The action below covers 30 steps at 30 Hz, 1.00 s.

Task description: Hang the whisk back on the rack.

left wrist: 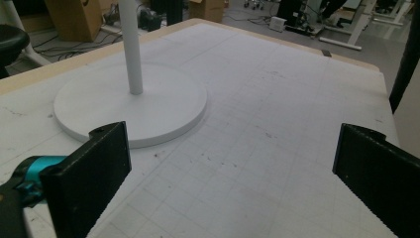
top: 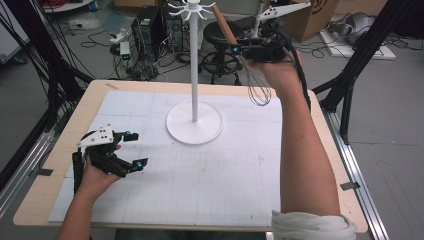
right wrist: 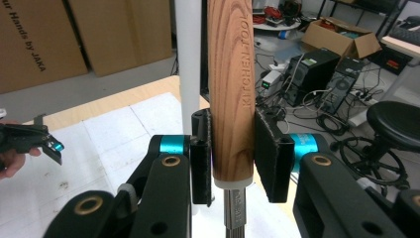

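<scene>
— Cables, computer towers and cardboard boxes crowded the floor behind the table (top: 40, 200), which was covered with a white gridded mat (top: 200, 175). Did you catch what the person was doing?

— Hanging a whisk (top: 252, 75), I judged. The right gripper (top: 240, 50) was lifted high above the far side of the table, its jaws clamped on the wooden handle (right wrist: 230, 89) just above the metal collar, wire loops dangling below.

— How close was it to the rack?

— Near, but not on it. The white stand (top: 194, 75) stood on its round base (top: 194, 131) mid-table, and the handle's top sat just beside the hooks (top: 190, 9) at the pole's crown. From the right gripper view, the pole (right wrist: 188, 54) rose directly behind the handle.

— So what was left?

— As I read it, the pick-up was done; catching the handle's end on a hook and letting go remained. I couldn't see a hanging loop.

— And the other hand?

— The left gripper (top: 135, 149) rested low over the mat at the near left, jaws spread wide, holding nothing.
</scene>
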Available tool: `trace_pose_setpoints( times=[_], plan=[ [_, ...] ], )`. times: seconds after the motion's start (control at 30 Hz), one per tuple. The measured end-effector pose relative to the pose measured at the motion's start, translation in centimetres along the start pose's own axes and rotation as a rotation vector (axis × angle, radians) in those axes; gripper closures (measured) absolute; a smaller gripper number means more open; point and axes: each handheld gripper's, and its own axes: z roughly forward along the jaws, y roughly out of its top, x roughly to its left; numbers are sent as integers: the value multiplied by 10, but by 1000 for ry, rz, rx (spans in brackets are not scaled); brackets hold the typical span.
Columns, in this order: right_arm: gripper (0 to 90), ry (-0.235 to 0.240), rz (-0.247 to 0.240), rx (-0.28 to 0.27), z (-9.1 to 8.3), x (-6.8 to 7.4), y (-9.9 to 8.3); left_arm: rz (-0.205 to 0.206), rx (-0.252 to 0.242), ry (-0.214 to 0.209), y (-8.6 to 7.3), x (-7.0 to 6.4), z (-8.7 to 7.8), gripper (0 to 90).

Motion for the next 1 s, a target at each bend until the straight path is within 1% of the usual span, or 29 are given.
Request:
trace_pose_setpoints(
  times=[0.23, 0.43, 0.53, 0.73, 0.87, 1.0],
  plan=[
    [711, -4, -2, 17, 9, 5, -2, 0, 1, 0, 0, 0, 0, 21],
    [710, -15, -25, 34, 17, 9, -1, 1, 2, 2, 0, 0, 0, 21],
    [710, -18, -27, 40, 21, 10, -1, 2, 2, 0, 0, 1, 0, 21],
    [708, -24, -33, 48, 24, 12, 0, -1, 3, -1, 0, 1, 0, 21],
    [699, -17, -34, 50, 25, 12, 0, -1, 5, 1, 0, 1, 0, 21],
    [662, -5, -45, 56, 25, 14, 0, -1, 6, 0, 0, 1, 0, 21]
  ],
)
